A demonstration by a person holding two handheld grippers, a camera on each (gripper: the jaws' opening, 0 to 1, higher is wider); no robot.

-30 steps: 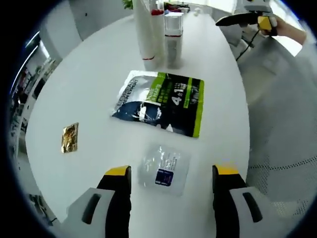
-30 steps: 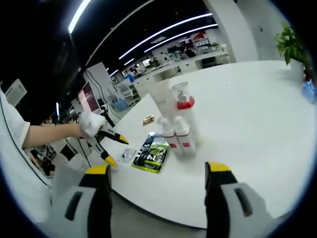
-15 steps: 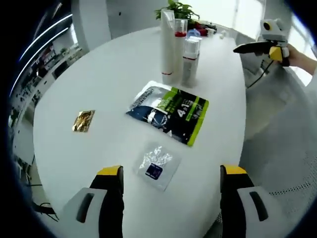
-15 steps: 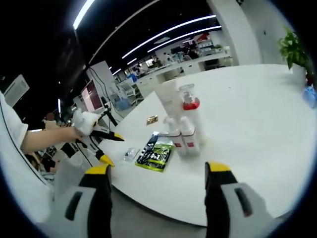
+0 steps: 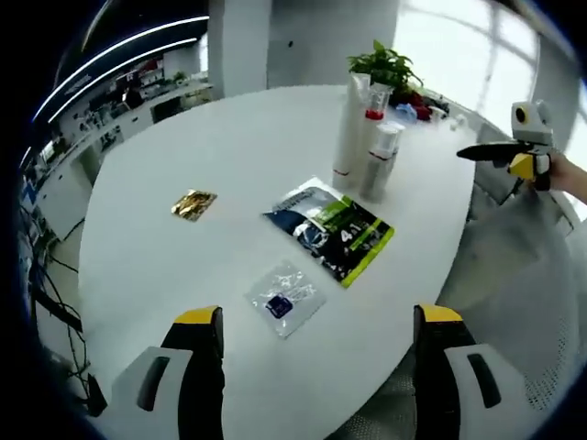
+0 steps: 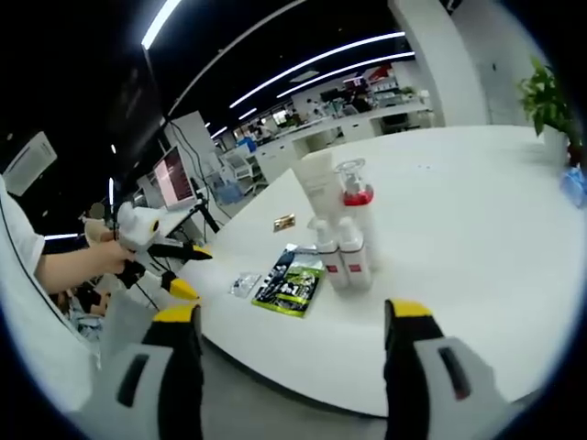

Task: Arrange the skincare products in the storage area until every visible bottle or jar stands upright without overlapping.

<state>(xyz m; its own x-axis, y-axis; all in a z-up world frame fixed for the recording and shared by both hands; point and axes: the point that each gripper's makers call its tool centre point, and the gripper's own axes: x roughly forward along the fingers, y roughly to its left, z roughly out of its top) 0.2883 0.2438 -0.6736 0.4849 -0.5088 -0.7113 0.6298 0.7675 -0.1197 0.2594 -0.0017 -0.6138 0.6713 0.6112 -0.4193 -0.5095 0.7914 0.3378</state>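
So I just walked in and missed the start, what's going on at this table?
A person holds a gripper in each hand, both open and empty, off the edge of a white table. The left gripper faces a small clear packet, with a green and black pouch and a gold sachet lying flat beyond. The bottles stand upright in a cluster. The right gripper hangs further off.

Daylight from windows (image 5: 459, 55) washed out the upper right of the left gripper view, ceiling strip lights (image 6: 303, 69) glared against a dark background in the right gripper view, the white table (image 6: 477, 220) looked evenly bright with faint shadows, and fisheye distortion bent and softened the edges.
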